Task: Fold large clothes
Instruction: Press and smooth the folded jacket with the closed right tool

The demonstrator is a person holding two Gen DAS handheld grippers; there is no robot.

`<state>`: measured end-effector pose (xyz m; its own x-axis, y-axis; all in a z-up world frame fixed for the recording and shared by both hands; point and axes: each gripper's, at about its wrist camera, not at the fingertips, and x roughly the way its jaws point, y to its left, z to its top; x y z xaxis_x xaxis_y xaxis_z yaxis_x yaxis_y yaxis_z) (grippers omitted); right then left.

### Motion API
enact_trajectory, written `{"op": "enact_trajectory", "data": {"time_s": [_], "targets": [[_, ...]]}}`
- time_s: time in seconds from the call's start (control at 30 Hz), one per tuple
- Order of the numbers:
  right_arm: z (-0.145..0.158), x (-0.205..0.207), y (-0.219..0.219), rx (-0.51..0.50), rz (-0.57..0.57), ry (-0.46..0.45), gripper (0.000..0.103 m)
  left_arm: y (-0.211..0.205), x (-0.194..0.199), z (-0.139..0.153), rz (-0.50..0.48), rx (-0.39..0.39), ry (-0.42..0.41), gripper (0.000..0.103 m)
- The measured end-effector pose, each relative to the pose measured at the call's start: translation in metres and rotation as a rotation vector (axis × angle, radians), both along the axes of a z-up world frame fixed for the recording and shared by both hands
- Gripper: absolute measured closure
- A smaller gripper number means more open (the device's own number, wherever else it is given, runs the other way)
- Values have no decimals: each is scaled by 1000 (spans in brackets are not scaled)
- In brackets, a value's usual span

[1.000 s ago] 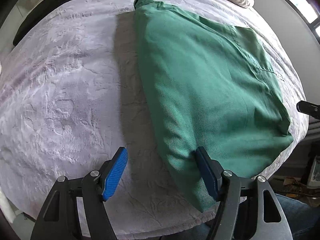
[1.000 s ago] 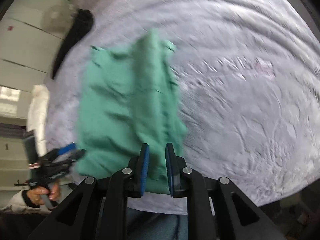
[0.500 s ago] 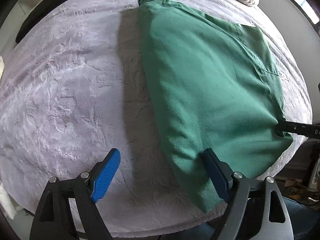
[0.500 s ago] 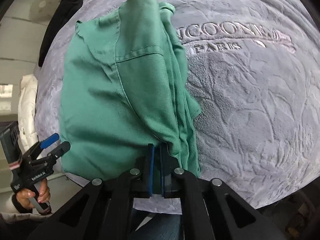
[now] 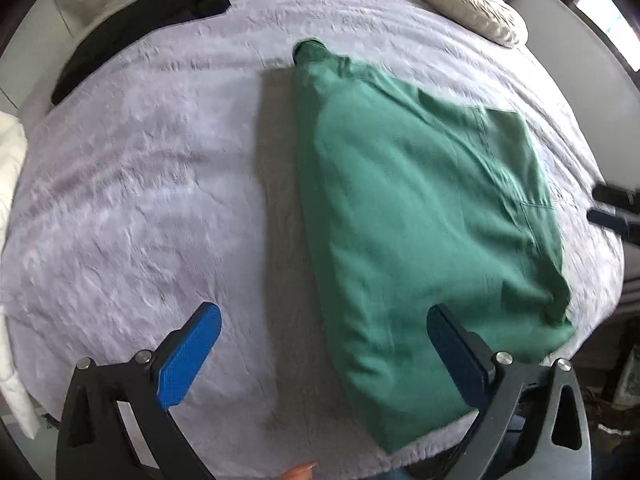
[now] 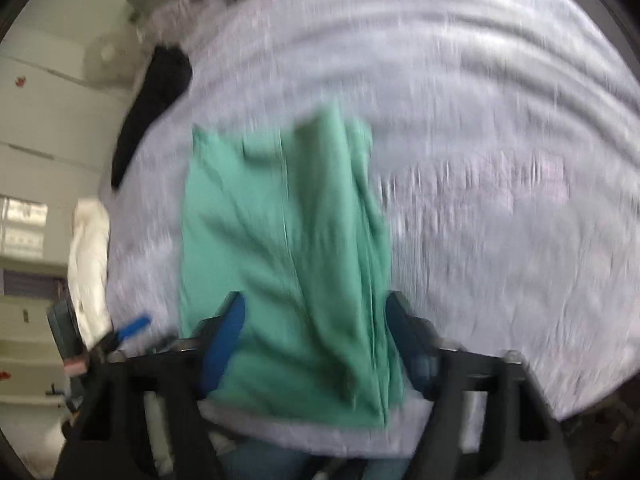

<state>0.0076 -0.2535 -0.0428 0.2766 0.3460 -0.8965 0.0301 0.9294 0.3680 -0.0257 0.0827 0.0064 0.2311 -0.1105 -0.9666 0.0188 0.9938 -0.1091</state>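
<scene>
— While both jaws had just been opening, was anything held?
— No. The left gripper (image 5: 324, 354) and right gripper (image 6: 316, 338) gaped empty over the green garment (image 5: 420, 216), folded at the bed's (image 5: 140, 200) near edge; regrasping seemed next.

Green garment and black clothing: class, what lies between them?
Only bare lilac blanket separates the green garment from the black clothing, shown in the left wrist view.

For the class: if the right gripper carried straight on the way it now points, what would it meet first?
Most likely the green garment, lying on the lilac bedcover. The right gripper is open, its jaws just having opened, with green cloth filling the gap between them. The picture is blurred, so depth is uncertain.
</scene>
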Motion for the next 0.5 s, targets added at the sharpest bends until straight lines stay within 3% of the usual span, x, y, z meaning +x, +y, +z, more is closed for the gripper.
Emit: {"op": "enact_trajectory", "data": {"time_s": [0.1,0.17,0.2,0.23,0.27,0.3,0.5], "targets": [[-6,38,-2,-18,-24,5,29,-6,8,-3,21,48,-7,0],[-17,58,4,-16,-31,25,38,-9,18,-3,49,103,-9,0],[-25,68,6,-3,-37,39,40,-7,23,-3,70,86,-12,0],[-33,75,9,12,-44,56,51,-3,28,-4,97,49,-6,0],[-42,84,10,30,-48,78,78,1,32,-7,123,20,8,0],[-49,89,14,37,-48,95,94,6,38,-9,148,-4,25,0],[-51,110,25,-54,34,46,98,10,58,-13,226,21,34,0]]}}
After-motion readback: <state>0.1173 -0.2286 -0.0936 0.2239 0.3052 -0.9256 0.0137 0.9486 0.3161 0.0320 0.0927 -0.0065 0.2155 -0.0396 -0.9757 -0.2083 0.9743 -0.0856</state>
